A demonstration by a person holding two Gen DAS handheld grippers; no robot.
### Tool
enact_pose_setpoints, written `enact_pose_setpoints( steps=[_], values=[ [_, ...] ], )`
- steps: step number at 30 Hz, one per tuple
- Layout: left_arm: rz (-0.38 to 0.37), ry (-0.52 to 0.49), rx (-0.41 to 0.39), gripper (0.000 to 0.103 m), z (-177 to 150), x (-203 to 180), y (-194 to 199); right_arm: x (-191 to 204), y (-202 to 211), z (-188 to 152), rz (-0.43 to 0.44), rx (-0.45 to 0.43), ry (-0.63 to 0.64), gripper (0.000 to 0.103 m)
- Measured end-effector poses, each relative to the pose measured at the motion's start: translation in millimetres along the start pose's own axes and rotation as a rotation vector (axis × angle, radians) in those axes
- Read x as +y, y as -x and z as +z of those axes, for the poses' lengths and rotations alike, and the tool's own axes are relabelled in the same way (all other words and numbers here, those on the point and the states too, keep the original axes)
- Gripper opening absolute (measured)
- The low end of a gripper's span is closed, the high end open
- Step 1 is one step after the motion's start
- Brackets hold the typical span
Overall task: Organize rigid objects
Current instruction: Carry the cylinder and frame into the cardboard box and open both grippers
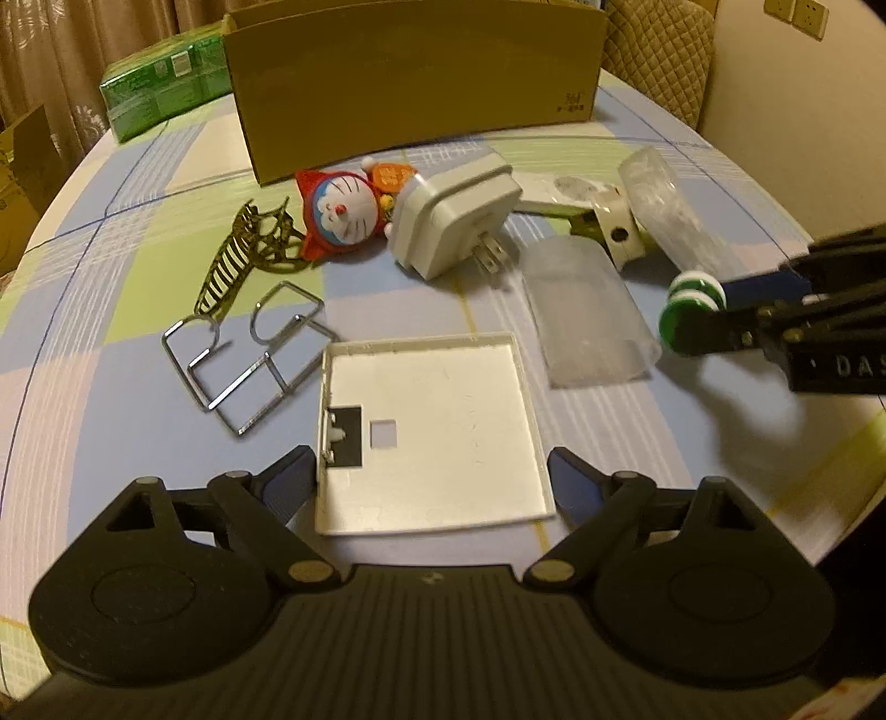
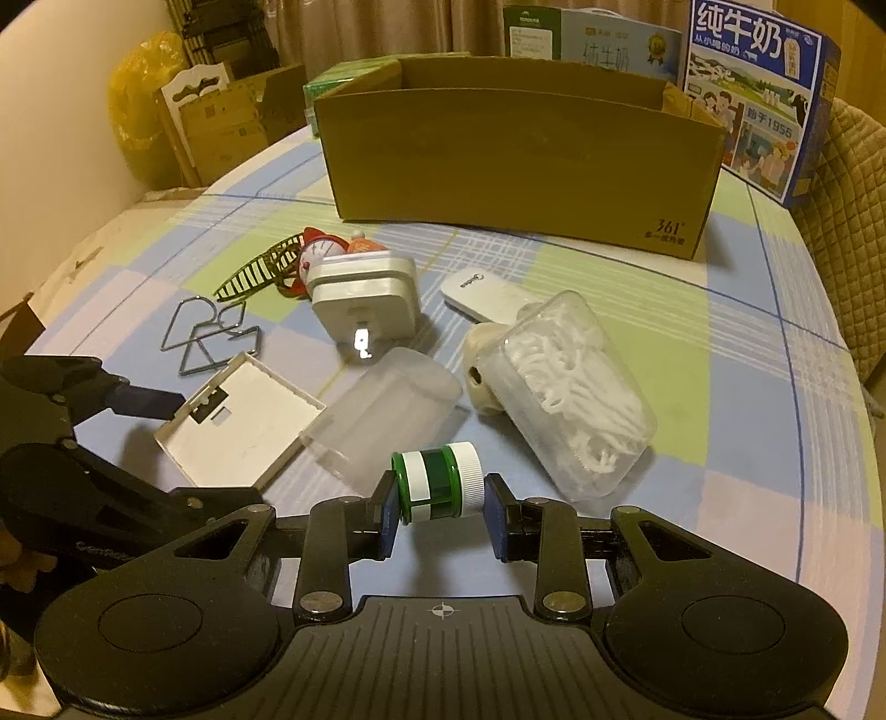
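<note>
My right gripper (image 2: pixel 440 512) is shut on a small green and white cylinder (image 2: pixel 437 487), held just above the table; it also shows in the left wrist view (image 1: pixel 692 313). My left gripper (image 1: pixel 432 476) is open, its fingers either side of a flat white square cover (image 1: pixel 437 426) lying on the table. Beyond lie a metal wire rack (image 1: pixel 249 354), a gold hair claw (image 1: pixel 243 260), a Doraemon toy (image 1: pixel 340 213), a white plug adapter (image 1: pixel 454 221), a frosted plastic case (image 1: pixel 587 315), a box of floss picks (image 2: pixel 565 387) and a white remote (image 2: pixel 487 299).
An open cardboard box (image 2: pixel 520 166) stands at the back of the checked tablecloth (image 2: pixel 747 443). A green package (image 1: pixel 166 88) lies behind it on the left. Milk cartons (image 2: pixel 758 99) stand at the back right. A quilted chair back (image 1: pixel 659 50) is beyond the table.
</note>
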State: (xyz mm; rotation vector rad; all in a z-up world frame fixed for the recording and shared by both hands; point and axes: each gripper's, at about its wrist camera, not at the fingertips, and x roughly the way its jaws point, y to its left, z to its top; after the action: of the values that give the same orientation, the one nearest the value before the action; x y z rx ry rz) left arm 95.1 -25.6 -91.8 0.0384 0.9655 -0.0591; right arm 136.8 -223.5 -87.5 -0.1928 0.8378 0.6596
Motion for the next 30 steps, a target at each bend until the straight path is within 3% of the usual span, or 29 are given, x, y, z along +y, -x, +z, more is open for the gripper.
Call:
enact_pose_setpoints(
  steps=[9,18,22,30],
  values=[
    [-0.004,0.011,-0.013,0.085,7,2,-1,-2,0,3,-0.016,-0.011,-0.027,0.029],
    [-0.008,0.048,-0.103,0.085,21,7,47,0,24,22,-0.019,-0.128,-0.063,0.029],
    [-0.014,0.060,-0.185,0.085,52,13,68,-4,35,43,-0.025,-0.213,-0.099,0.029],
    [0.035,0.014,-0.375,0.085,157,32,69,-37,40,119,-0.104,-0.426,-0.143,0.029]
  ],
)
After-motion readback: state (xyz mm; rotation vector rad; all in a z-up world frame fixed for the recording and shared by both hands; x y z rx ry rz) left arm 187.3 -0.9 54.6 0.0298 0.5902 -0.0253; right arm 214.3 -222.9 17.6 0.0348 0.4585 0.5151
